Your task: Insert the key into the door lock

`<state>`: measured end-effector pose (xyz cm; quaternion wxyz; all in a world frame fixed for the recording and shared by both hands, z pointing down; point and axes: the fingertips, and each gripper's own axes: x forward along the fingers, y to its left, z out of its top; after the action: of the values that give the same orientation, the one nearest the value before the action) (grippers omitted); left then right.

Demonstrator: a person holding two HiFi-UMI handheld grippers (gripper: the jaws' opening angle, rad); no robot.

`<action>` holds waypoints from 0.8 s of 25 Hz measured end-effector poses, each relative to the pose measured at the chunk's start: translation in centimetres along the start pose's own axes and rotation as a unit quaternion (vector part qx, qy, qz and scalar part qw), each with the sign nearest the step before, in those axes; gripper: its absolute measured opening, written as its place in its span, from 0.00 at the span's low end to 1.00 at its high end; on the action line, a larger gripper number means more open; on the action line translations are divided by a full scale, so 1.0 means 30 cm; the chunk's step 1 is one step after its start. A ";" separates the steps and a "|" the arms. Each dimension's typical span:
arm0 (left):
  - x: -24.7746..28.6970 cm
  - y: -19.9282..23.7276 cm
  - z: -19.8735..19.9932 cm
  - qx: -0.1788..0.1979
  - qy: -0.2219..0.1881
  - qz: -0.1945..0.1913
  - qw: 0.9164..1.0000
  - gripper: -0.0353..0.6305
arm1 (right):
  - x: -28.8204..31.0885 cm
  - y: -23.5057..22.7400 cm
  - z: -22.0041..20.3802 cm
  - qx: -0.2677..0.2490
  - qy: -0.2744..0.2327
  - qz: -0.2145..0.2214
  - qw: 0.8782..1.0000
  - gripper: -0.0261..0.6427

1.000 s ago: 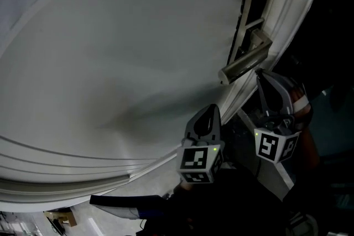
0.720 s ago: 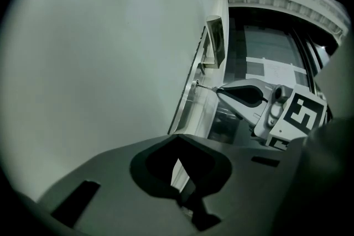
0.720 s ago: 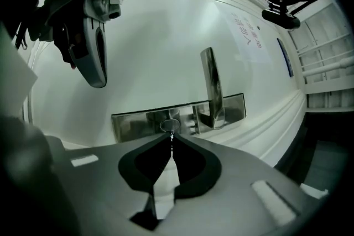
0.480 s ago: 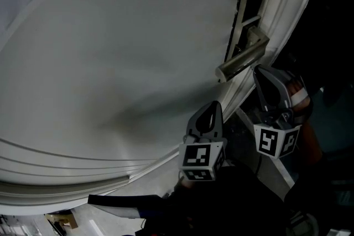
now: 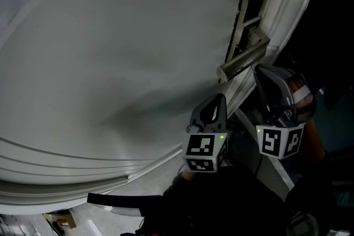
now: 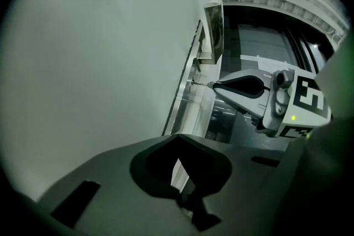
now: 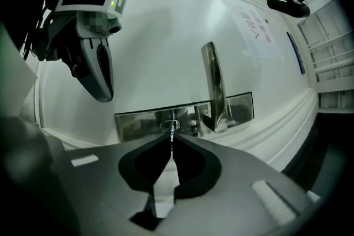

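Door lock plate (image 7: 138, 124) is carrying a lever handle (image 7: 213, 85) at one end. Left gripper (image 6: 178, 136) is hanging off to the plate's side, jaws pinched together on nothing. Right gripper (image 7: 172, 136) is clamping the key (image 7: 172, 130), tip poking at the plate's keyhole (image 7: 166, 126); how deep, can't tell. I'd be keeping it square to the plate and pushing straight.

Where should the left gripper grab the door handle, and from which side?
Best bet: the handle, long flat bar near its free end, jaws across its narrow edges. Come from the side away from the lock, where the right gripper holds the key.
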<state>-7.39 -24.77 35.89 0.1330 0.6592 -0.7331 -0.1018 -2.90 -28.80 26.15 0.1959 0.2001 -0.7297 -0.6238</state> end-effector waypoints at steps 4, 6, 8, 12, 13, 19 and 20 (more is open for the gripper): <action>0.024 -0.023 -0.001 -0.001 0.002 -0.015 1.000 0.05 | 0.002 -0.006 0.004 0.005 0.003 0.011 1.000 0.06; 0.030 -0.041 0.000 -0.005 0.002 -0.024 1.000 0.05 | 0.002 -0.006 0.004 0.002 0.005 0.014 1.000 0.06; 0.035 -0.055 -0.010 -0.010 0.008 -0.031 0.999 0.05 | 0.001 -0.008 0.007 -0.001 0.006 0.017 1.000 0.06; 0.045 -0.073 -0.010 -0.005 0.009 -0.043 0.999 0.05 | -0.001 -0.016 0.018 -0.002 0.006 0.023 1.000 0.06; 0.047 -0.075 -0.008 -0.005 0.009 -0.043 0.999 0.05 | -0.001 -0.016 0.018 -0.004 0.008 0.024 1.000 0.06; 0.054 -0.088 -0.007 -0.004 0.010 -0.052 0.999 0.05 | 0.004 -0.024 0.014 -0.017 0.017 0.036 0.999 0.06; 0.051 -0.091 -0.006 -0.008 0.009 -0.053 0.999 0.05 | 0.005 -0.024 0.016 -0.019 0.017 0.037 0.999 0.06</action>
<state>-4.92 -26.59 35.27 0.1397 0.6969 -0.6949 -0.1089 -3.25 -28.60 25.38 0.2354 0.1799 -0.7213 -0.6260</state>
